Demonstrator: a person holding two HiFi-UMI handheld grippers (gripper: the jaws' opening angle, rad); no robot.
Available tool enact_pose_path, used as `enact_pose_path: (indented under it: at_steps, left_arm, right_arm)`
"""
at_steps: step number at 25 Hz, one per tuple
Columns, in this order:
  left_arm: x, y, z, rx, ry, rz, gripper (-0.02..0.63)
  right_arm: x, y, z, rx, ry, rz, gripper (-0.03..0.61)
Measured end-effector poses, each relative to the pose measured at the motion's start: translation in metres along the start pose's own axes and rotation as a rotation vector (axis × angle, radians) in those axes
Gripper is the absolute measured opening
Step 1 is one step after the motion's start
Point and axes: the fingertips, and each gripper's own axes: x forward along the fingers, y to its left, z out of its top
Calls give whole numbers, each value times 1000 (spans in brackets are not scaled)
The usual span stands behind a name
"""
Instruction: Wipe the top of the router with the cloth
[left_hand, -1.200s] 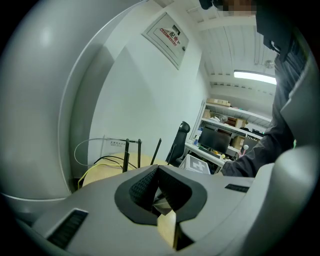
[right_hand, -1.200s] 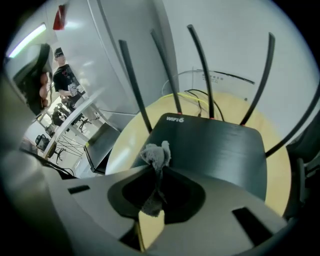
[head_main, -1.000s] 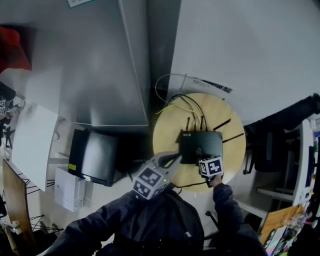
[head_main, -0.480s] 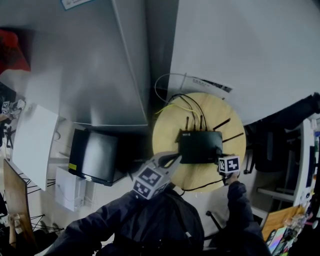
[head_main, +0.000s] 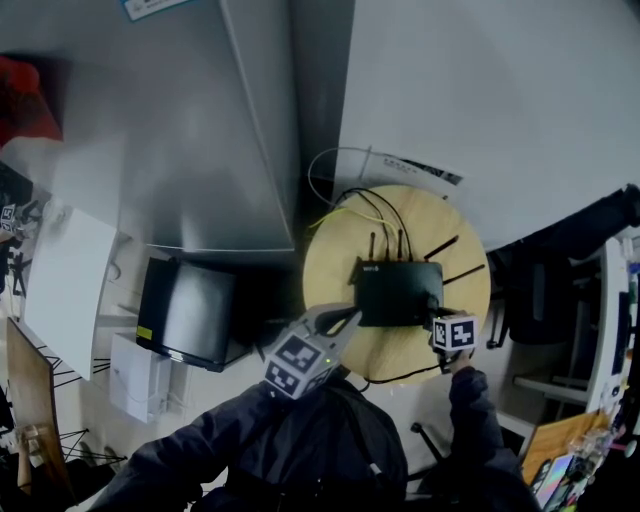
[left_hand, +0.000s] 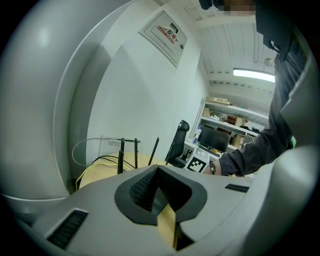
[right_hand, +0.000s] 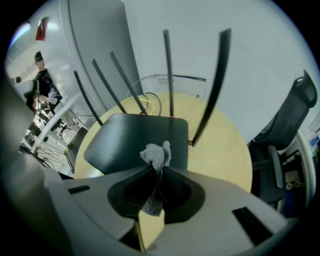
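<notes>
The router (head_main: 400, 293) lies flat at the middle of the round wooden table (head_main: 328, 262), with its antennas raised along the far edge and cables trailing behind. My right gripper (right_hand: 155, 172) is clenched on the grey cloth (right_hand: 156, 155), at the router's near right corner. The cloth's bunched tip pokes out over the black top. My left gripper (left_hand: 158, 190) is pressed closed on nothing, just beside the near left corner.

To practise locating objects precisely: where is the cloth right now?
In the right gripper view, the cloth is pinched in the shut jaws of the right gripper, poking out toward the near edge of the black router on the round wooden table.
</notes>
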Motion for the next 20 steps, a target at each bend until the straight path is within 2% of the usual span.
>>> enact_pose_path:
  at_steps: [7,11,14,20]
  left_arm:
    - [0,-5,-1,6,2,-2,2]
    - [-3,-4,-2,5,2,8,2]
    - [-6,-4,-2,3,0,16,2]
    - [-7,-4,-4,1,2,12,2]
  right_arm:
    - [10,143,19,-129,-48,207,72]
    - [18,203,20,-218,-49,275,72]
    - [23,210,11,-247,-13,268,72]
    - [19,163,-9,-221,-1,204,72]
